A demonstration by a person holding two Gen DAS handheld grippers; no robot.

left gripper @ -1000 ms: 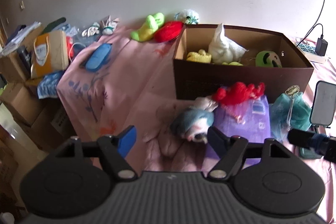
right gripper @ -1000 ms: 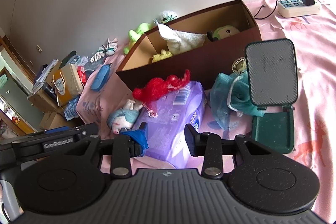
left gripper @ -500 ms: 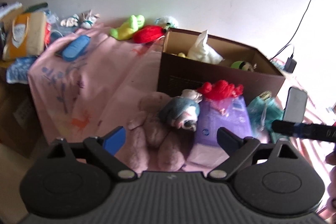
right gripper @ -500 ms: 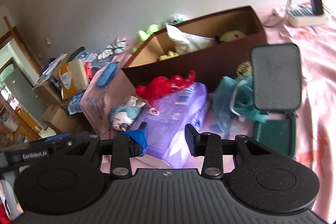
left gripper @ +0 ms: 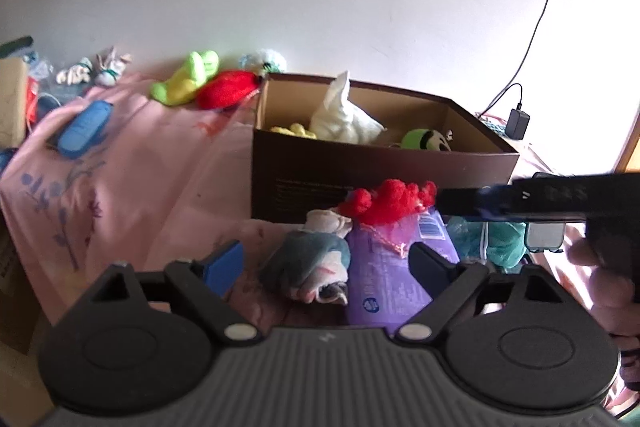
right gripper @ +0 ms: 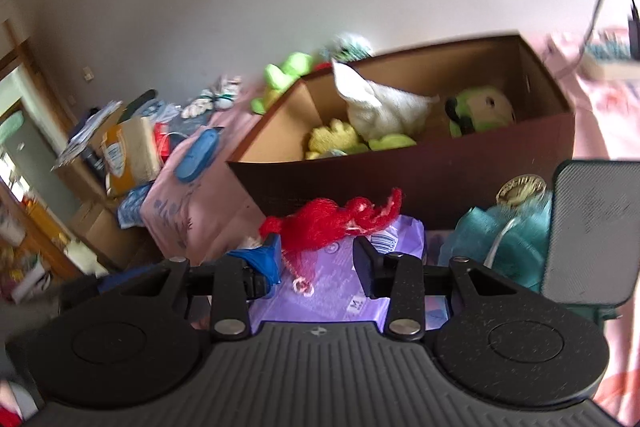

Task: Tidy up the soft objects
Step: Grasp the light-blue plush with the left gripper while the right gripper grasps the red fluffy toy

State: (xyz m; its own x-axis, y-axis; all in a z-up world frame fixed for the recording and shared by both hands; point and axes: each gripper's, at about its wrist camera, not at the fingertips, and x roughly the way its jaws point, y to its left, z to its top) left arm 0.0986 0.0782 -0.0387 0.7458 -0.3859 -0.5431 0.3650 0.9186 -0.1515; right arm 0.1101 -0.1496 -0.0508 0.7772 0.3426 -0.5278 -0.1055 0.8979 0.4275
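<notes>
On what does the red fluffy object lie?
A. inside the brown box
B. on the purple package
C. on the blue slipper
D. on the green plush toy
B: the red fluffy object rests on top of the purple package, in front of the brown box, not inside it.

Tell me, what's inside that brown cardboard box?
Inside the brown box lie a white cloth, a yellow plush, something lime-green beside it, and a green plush with a dark patch. Whatever sits under them, and behind the near wall, is hidden.
</notes>
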